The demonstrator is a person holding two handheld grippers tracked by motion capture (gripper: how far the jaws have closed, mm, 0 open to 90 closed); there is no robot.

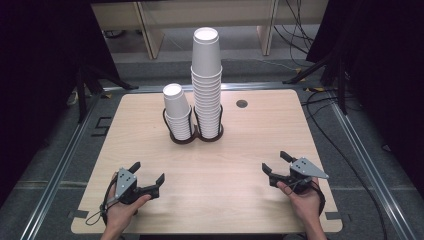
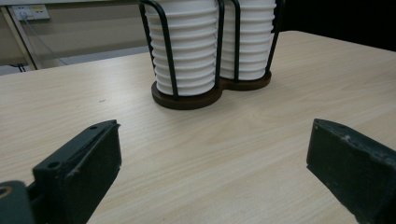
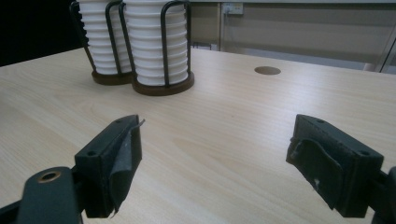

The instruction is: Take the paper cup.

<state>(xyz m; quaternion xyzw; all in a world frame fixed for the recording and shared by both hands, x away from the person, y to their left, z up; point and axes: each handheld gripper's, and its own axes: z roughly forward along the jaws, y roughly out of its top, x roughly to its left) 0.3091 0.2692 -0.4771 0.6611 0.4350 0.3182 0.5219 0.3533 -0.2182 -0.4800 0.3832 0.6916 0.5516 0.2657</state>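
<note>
Left gripper (image 1: 149, 176) sits at seven o'clock, right gripper (image 1: 274, 165) at five; both held low, jaws spread wide.

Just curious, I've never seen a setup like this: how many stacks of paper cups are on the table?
2. The short stack stands in the left ring of the black wire holder, the tall stack in the right ring, side by side at the table's far middle.
</note>
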